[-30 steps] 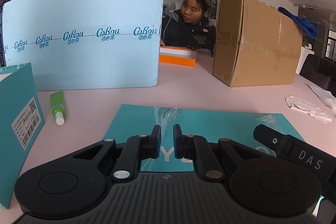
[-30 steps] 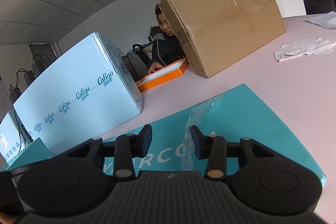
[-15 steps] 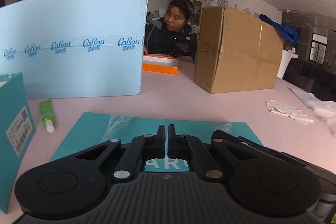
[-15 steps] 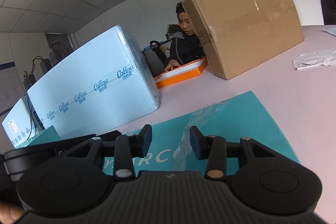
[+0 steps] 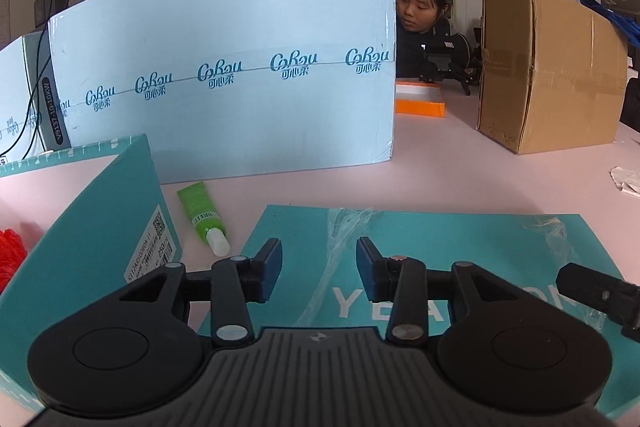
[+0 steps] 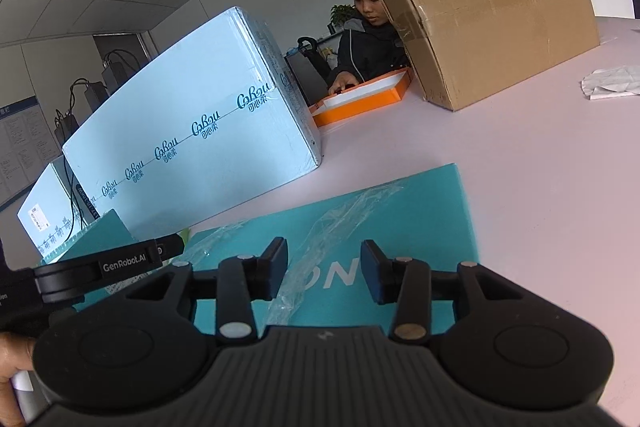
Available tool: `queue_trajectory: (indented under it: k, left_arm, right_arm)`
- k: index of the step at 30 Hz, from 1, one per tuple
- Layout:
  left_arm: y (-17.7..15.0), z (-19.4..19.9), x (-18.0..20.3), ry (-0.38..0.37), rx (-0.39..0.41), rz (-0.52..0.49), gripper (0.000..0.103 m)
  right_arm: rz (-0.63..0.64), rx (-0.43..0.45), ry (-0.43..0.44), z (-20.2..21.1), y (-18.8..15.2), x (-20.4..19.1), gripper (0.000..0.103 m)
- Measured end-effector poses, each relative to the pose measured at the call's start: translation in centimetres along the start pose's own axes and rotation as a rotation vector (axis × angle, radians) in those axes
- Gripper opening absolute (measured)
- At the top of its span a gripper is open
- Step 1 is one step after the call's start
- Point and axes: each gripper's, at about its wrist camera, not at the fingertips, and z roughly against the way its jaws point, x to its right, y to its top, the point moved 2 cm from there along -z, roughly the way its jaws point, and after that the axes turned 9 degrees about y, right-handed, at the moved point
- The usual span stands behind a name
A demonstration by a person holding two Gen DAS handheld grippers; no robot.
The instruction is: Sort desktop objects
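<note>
A flat teal box lid (image 5: 460, 247) with white letters lies on the pink table, crumpled clear plastic film (image 5: 344, 239) over it. My left gripper (image 5: 319, 269) hovers over its near edge, jaws opening, with film showing in the gap but no pad pressing on it. A green tube (image 5: 199, 211) with a white cap lies left of the lid. An open teal box (image 5: 100, 227) stands at the left. In the right wrist view my right gripper (image 6: 324, 273) is over the same lid (image 6: 400, 223) and film (image 6: 340, 223), jaws opening, pads free.
A large light-blue carton (image 5: 224, 79) stands behind the lid, a brown cardboard box (image 5: 548, 67) to the right. Between them sits an orange tray (image 5: 420, 101) with a person behind it. White crumpled paper (image 6: 612, 85) lies at the far right, something red (image 5: 10, 255) at the far left.
The left gripper, shut half a second ago, has opened and swung left, so the teal box and the tube show larger. The right gripper's jaws stand a little wider.
</note>
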Motion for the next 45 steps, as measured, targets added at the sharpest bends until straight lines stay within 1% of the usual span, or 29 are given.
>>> queue_trajectory:
  k: [1,2,3,4,5,7,8,10,13,15,17,18,19,20,21,22,26,30,33,36,37,39,41,43,45]
  left_arm:
    - [-0.2,-0.3,-0.2,-0.003,-0.011,0.002,0.037]
    - [-0.4,-0.5,-0.3,-0.001,-0.016,0.001,0.040]
    - [-0.8,-0.5,-0.4,-0.006,-0.022,0.001,0.042]
    - [-1.1,-0.6,-0.4,-0.011,-0.027,0.001,0.044]
    - [-1.3,-0.7,-0.4,-0.016,-0.032,-0.001,0.046]
    - [-1.7,-0.7,-0.3,-0.018,-0.034,-0.004,0.047]
    - [-1.8,-0.6,-0.4,-0.019,-0.028,-0.006,0.047]
    - [-1.9,-0.5,-0.4,-0.023,-0.014,-0.026,0.048]
    - [-1.9,-0.4,-0.6,-0.036,-0.008,-0.040,0.049]
    - [-1.9,-0.3,-0.9,-0.035,-0.004,-0.045,0.049]
    - [-1.9,-0.3,-0.9,-0.015,0.003,-0.055,0.048]
    - [-1.9,-0.2,-0.8,-0.016,0.008,-0.068,0.045]
    - [-1.9,-0.2,-0.6,-0.017,0.012,-0.079,0.023]
    - [-1.8,-0.2,-0.5,-0.017,0.009,-0.080,0.008]
    - [-1.8,-0.1,-0.3,-0.017,0.007,-0.081,0.008]
    - [-1.8,-0.1,-0.2,-0.017,0.004,-0.082,0.006]
    - [-1.8,-0.1,-0.4,-0.052,0.002,-0.065,0.005]
    - [-1.7,-0.1,-0.8,-0.096,-0.011,-0.042,0.005]
    - [-1.5,0.6,-1.0,-0.123,0.015,-0.032,0.005]
    - [-1.3,1.5,-0.5,-0.091,0.050,-0.066,0.005]
    - [-1.2,1.8,-0.3,-0.102,0.062,-0.072,0.004]
    - [-1.0,2.6,0.0,-0.170,0.068,-0.069,0.004]
    - [-0.8,3.3,0.0,-0.136,0.086,-0.052,0.004]
    - [-0.7,3.7,-0.3,-0.091,0.111,-0.032,0.004]
    - [-0.6,3.6,-0.7,-0.013,0.132,-0.041,0.014]
  right_arm:
    - [-0.007,-0.001,-0.001,0.0,0.0,-0.2,0.056]
    - [-0.004,0.003,-0.004,0.0,-0.2,-0.4,0.059]
    - [0.009,0.008,-0.021,0.0,-0.3,-0.8,0.065]
    - [0.031,0.008,-0.043,-0.1,-0.4,-1.3,0.074]
    - [0.062,0.001,-0.074,-0.3,-0.5,-2.0,0.080]
    - [0.124,-0.032,-0.149,-1.0,-0.7,-3.3,0.098]
    - [0.150,-0.047,-0.178,-1.4,-0.8,-3.8,0.100]
    - [0.202,-0.077,-0.222,-2.0,-1.3,-4.6,0.101]
    - [0.265,-0.112,-0.241,-2.7,-1.8,-5.4,0.101]
    - [0.252,-0.108,-0.239,-2.7,-1.9,-5.4,0.101]
    - [0.239,-0.097,-0.230,-2.5,-1.8,-5.3,0.095]
    - [0.240,-0.092,-0.238,-2.5,-1.8,-5.4,0.082]
    - [0.248,-0.086,-0.265,-2.4,-1.8,-5.5,0.059]
    - [0.249,-0.080,-0.281,-2.4,-1.8,-5.4,0.048]
    - [0.232,-0.070,-0.281,-2.3,-1.7,-5.3,0.025]
    - [0.214,-0.060,-0.279,-2.3,-1.7,-5.1,0.013]
    - [0.158,-0.029,-0.238,-1.9,-1.7,-4.4,0.013]
    - [0.143,-0.032,-0.220,-1.9,-1.4,-4.4,0.014]
    - [0.123,-0.025,-0.213,-1.9,-1.4,-4.6,0.015]
    - [0.119,-0.022,-0.203,-1.9,-1.5,-4.9,0.015]
    - [0.125,-0.025,-0.202,-1.9,-1.5,-5.1,0.015]
    - [0.111,-0.024,-0.178,-2.0,-1.5,-5.3,0.015]
    - [0.089,-0.042,-0.137,-2.3,-1.5,-5.4,0.015]
    - [0.081,-0.051,-0.128,-2.5,-1.5,-5.6,0.015]
    - [0.077,-0.049,-0.123,-2.6,-1.6,-5.5,0.016]
